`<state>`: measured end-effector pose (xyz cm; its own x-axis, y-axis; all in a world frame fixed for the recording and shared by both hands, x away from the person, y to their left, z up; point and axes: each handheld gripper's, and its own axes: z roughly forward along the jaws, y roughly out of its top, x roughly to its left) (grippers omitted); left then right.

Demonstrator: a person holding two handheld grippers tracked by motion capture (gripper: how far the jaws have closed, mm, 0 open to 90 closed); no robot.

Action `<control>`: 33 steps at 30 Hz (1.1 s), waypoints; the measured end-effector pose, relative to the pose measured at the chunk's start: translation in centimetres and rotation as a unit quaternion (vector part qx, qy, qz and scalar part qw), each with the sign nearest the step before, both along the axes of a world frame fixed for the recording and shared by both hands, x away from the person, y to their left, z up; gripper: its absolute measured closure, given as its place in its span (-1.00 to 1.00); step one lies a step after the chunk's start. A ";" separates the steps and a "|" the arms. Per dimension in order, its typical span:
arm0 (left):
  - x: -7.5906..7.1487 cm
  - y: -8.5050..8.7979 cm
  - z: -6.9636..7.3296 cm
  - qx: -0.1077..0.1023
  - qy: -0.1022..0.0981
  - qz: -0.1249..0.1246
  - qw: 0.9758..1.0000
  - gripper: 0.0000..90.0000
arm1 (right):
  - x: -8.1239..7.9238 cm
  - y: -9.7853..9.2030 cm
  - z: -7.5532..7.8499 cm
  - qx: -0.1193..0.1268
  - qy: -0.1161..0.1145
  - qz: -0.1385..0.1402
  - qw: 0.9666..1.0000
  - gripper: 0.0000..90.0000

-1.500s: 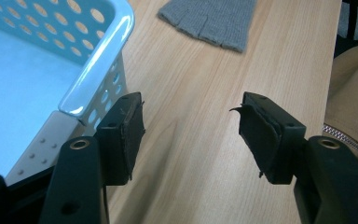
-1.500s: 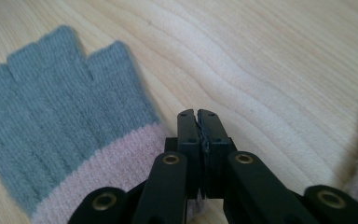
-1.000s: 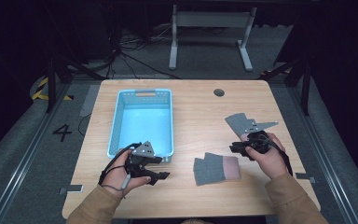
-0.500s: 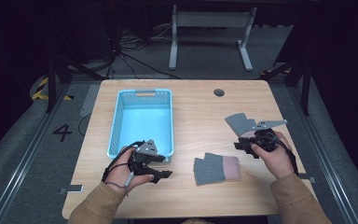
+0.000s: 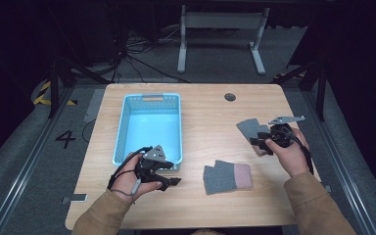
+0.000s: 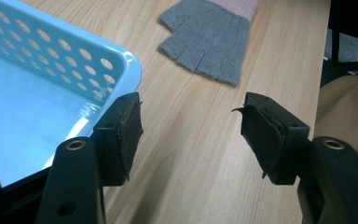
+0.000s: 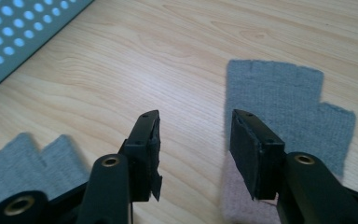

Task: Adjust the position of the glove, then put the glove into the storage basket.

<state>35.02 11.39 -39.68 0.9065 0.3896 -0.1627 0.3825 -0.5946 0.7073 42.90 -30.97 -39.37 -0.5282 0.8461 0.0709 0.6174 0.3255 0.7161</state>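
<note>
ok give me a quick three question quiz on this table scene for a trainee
1. True or false: the blue basket has a glove inside it.
2. Which tool is nearer the glove by the table's right edge: A) the left tool or B) the right tool?
3. Fill in: the glove near the front of the table is grey with a ____ cuff.

Key: 1 false, the basket is empty. 2 B. 3 pink.

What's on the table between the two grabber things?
A grey glove with a pink cuff lies flat between the left gripper and the right gripper, seen in the high view.
</note>
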 end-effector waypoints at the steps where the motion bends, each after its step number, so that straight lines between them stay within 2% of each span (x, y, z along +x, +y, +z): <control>1: 0.0 0.0 0.0 0.000 0.000 0.000 1.000 -0.14 | 0.2 -0.1 -0.1 -0.001 0.002 -0.006 1.000 0.16; 10: 0.2 -0.2 0.0 0.001 0.000 -0.002 1.000 -0.14 | 2.2 -0.9 -1.1 -0.025 0.006 -0.038 0.999 0.06; 15: 0.3 -0.2 -0.1 0.001 0.001 -0.002 1.000 -0.14 | 3.2 -1.4 -1.7 -0.029 0.013 -0.055 0.998 0.01; 19: 0.2 -0.3 0.0 0.000 0.001 -0.004 1.000 -0.14 | 4.3 -1.8 -2.5 -0.042 0.015 -0.073 0.996 -0.02; 33: 0.2 -0.2 -0.1 0.004 0.000 -0.003 1.000 -0.14 | 5.7 -2.1 -3.8 -0.066 0.043 -0.093 0.993 -0.13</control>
<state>35.21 11.21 -39.79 0.9088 0.3852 -0.1604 0.3793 -0.6025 0.7022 48.61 -33.10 -43.16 -0.3585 0.9335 -0.0082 0.7332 0.2870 0.6165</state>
